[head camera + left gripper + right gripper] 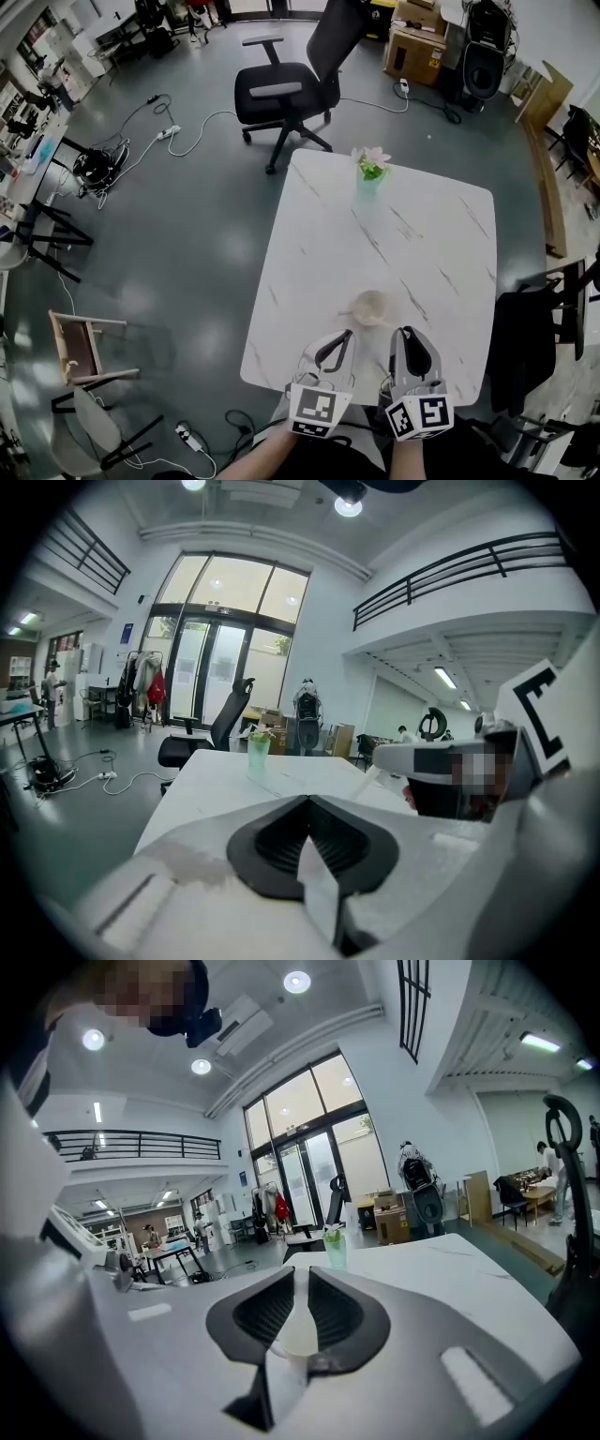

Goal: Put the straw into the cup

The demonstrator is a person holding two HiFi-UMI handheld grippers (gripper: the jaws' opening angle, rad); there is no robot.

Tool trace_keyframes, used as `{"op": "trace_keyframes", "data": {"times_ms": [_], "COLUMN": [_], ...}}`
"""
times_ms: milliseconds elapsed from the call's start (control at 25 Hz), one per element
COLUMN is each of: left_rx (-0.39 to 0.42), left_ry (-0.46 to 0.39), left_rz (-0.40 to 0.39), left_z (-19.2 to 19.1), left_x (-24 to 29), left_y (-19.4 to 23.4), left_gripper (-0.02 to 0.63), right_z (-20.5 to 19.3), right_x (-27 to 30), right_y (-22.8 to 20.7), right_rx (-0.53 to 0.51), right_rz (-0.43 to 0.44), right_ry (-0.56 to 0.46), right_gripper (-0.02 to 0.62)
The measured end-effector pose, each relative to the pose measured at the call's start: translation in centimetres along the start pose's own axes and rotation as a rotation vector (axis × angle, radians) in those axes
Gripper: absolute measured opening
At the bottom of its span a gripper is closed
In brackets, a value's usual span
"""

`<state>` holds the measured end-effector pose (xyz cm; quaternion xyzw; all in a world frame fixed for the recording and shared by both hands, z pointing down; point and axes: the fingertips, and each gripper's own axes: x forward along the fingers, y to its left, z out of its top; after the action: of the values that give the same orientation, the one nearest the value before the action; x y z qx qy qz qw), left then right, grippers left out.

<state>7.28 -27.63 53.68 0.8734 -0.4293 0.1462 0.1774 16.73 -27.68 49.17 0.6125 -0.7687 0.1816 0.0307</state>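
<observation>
One cup through the slightly parted right tongs, right gripper view only; left tongs clenched, empty.

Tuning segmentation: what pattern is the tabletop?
The tabletop is white with thin grey marble veins; head view shows it best.

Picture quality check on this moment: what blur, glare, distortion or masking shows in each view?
Head view: wide-angle bend curves the table edges, pale sheen on the floor, slightly soft throughout. Left gripper view: strong fisheye with black corners, ceiling lamps blown out, near jaws soft, mosaic patch at right. Right gripper view: same fisheye, bright windows, mosaic patch top left, far vase sharper than the jaws.
</observation>
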Motion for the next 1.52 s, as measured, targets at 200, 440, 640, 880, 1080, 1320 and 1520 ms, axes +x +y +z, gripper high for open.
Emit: {"op": "trace_keyframes", "data": {"times_ms": [200, 440, 640, 880, 1080, 1320, 1520], "left_rx": [-0.006, -0.024, -0.047, -0.070, -0.074, -0.074, -0.066], "left_ry": [0.020, 0.065, 0.091, 0.099, 0.098, 0.099, 0.092], "left_rz": [0.008, 0.023, 0.035, 0.052, 0.053, 0.051, 0.046], "left_z": [-0.7, -2.7, -3.9, -4.4, -4.3, -4.4, -4.0], "left_x": [1.0, 1.9, 2.6, 3.0, 3.2, 3.2, 2.9], "left_y": [0.1, 0.6, 1.1, 1.7, 1.8, 1.9, 1.8], "left_gripper": [0.002, 0.002, 0.002, 0.002, 0.002, 0.002, 0.002], "right_z": [-1.5, -3.7, -5.2, -6.3, -6.7, -7.2, -7.3], "right_x": [1.8, 4.0, 5.6, 6.8, 7.0, 7.2, 7.0], "right_y": [-0.8, -1.9, -2.3, -2.1, -2.0, -2.4, -2.2], "right_rx": [-0.004, -0.017, -0.036, -0.063, -0.071, -0.069, -0.069], "right_rz": [0.011, 0.015, 0.028, 0.036, 0.037, 0.012, 0.010], "right_ry": [0.043, 0.099, 0.136, 0.174, 0.192, 0.198, 0.204], "right_gripper": [0.046, 0.046, 0.046, 0.046, 0.048, 0.051, 0.112]}}
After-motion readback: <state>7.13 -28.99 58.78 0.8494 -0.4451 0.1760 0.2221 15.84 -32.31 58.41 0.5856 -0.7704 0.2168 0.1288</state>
